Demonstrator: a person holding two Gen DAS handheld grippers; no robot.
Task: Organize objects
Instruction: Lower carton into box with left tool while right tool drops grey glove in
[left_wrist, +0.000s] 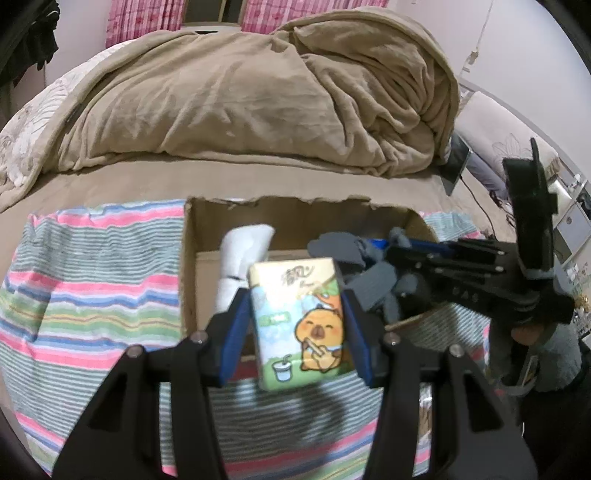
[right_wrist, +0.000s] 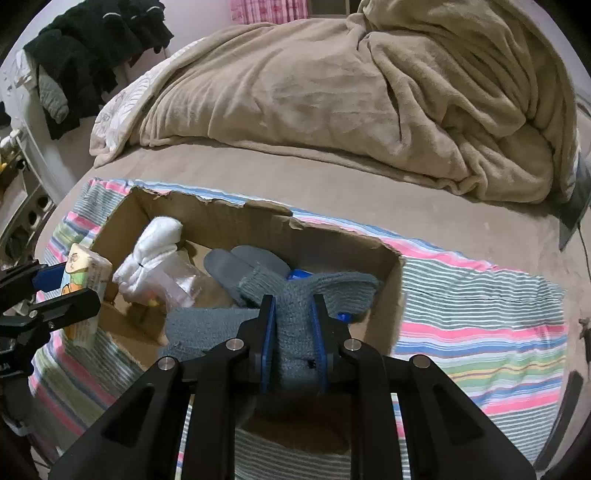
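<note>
An open cardboard box (left_wrist: 190, 258) (right_wrist: 236, 218) rests on a striped cloth on the bed. My left gripper (left_wrist: 295, 317) is shut on a tissue pack (left_wrist: 299, 321) printed with a cartoon animal, held above the box's near edge. From the right wrist view the pack (right_wrist: 86, 280) hangs at the box's left side. My right gripper (right_wrist: 293, 332) is shut on a grey knitted glove (right_wrist: 295, 306), over the box's near right part. In the box lie white socks (right_wrist: 151, 254) (left_wrist: 240, 258), a clear plastic bag (right_wrist: 173, 284) and grey slippers (right_wrist: 243, 266).
The striped cloth (left_wrist: 92, 280) (right_wrist: 480, 325) spreads on both sides of the box. A rumpled tan blanket (left_wrist: 258, 96) (right_wrist: 369, 92) fills the back of the bed. Dark clothes (right_wrist: 92, 48) hang at the far left. A tablet-like device (left_wrist: 456, 162) leans at the bed's right edge.
</note>
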